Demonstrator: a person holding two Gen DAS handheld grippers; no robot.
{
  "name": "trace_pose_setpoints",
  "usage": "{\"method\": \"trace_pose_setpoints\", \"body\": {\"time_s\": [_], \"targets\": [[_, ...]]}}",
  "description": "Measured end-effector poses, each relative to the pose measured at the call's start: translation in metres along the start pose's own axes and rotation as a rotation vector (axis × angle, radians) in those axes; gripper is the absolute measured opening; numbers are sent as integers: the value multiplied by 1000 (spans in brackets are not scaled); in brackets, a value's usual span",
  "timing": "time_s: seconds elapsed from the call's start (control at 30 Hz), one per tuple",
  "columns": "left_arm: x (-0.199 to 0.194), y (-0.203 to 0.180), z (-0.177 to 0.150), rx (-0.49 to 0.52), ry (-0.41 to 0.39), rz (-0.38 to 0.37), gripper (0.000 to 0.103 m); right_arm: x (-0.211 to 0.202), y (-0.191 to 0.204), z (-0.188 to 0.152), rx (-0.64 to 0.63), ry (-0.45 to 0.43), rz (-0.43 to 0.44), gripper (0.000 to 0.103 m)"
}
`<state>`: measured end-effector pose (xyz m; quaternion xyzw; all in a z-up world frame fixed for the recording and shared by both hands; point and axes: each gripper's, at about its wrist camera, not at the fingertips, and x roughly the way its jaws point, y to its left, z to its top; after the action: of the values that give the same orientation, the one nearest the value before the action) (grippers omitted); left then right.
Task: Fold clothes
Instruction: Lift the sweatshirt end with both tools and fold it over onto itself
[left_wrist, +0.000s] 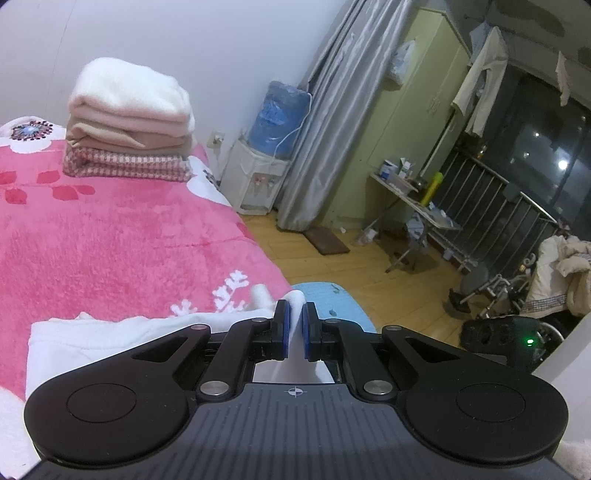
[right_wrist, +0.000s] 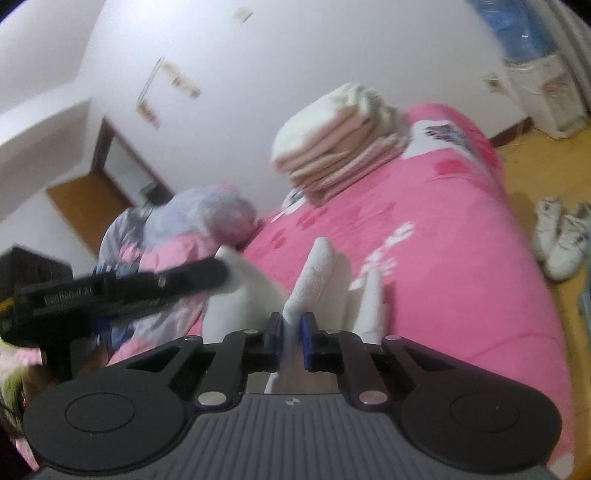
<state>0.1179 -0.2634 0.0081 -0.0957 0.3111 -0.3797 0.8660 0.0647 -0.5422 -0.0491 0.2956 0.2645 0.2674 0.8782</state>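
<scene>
The right wrist view is blurred, so fine detail there is hard to make out. The left claw is clamped on a fold of the white garment, which spreads to its left over the pink bedspread; the cloth under the claw body is hidden. The right claw pinches another raised edge of the same garment, its blue pads pressed on the cloth. To the right claw's left, the left claw shows side-on, biting a white corner; its pads cannot be seen there.

Far ahead of the left claw sits a stack of folded clothes, with open bedspread between. The bed edge runs just right of that claw, a blue mat on the floor beyond it.
</scene>
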Motion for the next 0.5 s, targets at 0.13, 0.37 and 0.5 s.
{"method": "trace_pose_setpoints", "body": {"time_s": [0.13, 0.37, 0.5], "targets": [[-4, -3, 1, 2, -7, -13, 5, 18, 7, 0, -61, 67, 1, 10], [11, -2, 2, -9, 13, -25, 5, 36, 23, -7, -183, 186, -41, 13], [26, 3, 4, -35, 35, -46, 5, 22, 18, -5, -140, 192, -47, 15]]}}
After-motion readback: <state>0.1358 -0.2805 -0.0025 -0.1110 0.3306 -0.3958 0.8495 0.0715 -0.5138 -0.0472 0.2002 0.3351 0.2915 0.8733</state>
